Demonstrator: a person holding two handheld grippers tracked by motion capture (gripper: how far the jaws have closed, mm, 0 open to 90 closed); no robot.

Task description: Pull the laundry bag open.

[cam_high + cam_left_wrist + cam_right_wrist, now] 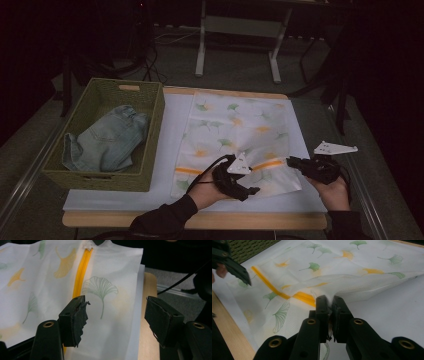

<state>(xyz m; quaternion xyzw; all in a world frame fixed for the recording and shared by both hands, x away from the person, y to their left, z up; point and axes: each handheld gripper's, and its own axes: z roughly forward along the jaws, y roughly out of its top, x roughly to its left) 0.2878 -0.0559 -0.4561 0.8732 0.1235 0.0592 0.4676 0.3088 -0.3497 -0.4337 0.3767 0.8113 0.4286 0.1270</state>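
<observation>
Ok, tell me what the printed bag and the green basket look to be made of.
The printed bag: thin white non-woven fabric, it seems, matte; a fine dotted texture shows where the right claw pinches it, beside a glossy yellow zipper. The green basket: woven fibre or wicker, matte, judging by its ribbed walls.

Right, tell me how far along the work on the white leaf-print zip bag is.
Done: the white leaf-print fabric bag lies flat on the table. In hand: the right gripper pinches its edge by the yellow zipper; the left gripper hovers open. Left: the jeans sit in the green woven basket.
</observation>
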